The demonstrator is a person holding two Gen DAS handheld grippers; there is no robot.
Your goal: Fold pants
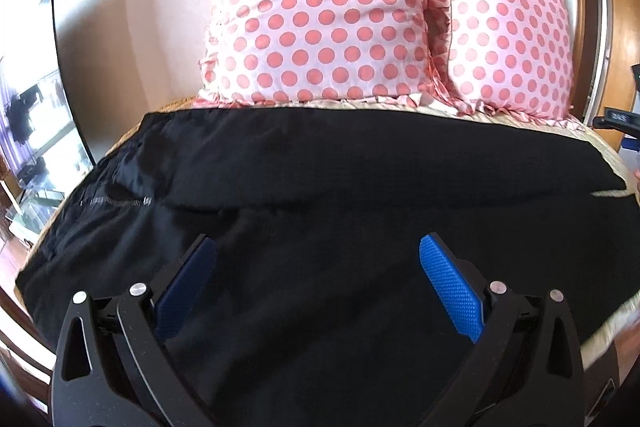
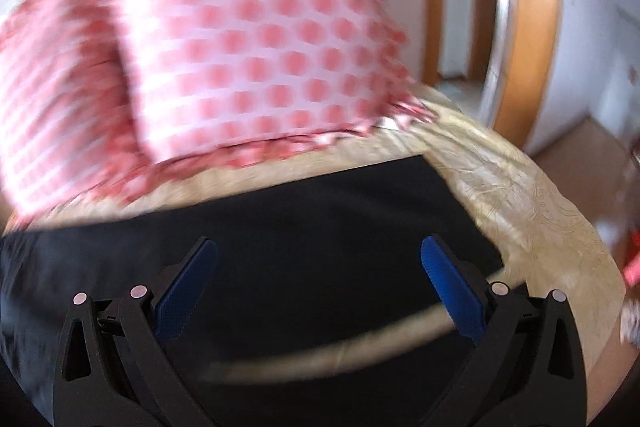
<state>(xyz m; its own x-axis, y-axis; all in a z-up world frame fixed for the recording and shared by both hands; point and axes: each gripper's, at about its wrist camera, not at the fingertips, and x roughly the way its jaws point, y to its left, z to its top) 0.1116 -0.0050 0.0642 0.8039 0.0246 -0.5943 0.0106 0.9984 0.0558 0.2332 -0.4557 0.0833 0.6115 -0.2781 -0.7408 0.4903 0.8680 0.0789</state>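
Observation:
Black pants [image 1: 320,179] lie spread flat across the bed, waist and zipper [image 1: 120,202] to the left, legs running right. My left gripper [image 1: 318,247] is open and empty, hovering over the near leg. In the right wrist view the leg ends of the pants [image 2: 320,227] lie on the cream bedspread, with a gap of bedspread between the two legs. My right gripper [image 2: 318,247] is open and empty above them. The right wrist view is motion-blurred.
Two pink polka-dot pillows [image 1: 320,15] [image 1: 512,39] stand at the head of the bed, just behind the pants; they also show in the right wrist view [image 2: 248,51]. The cream bedspread [image 2: 520,195] ends at the right, with a wooden door frame [image 2: 528,7] beyond. A glass cabinet [image 1: 36,131] is left.

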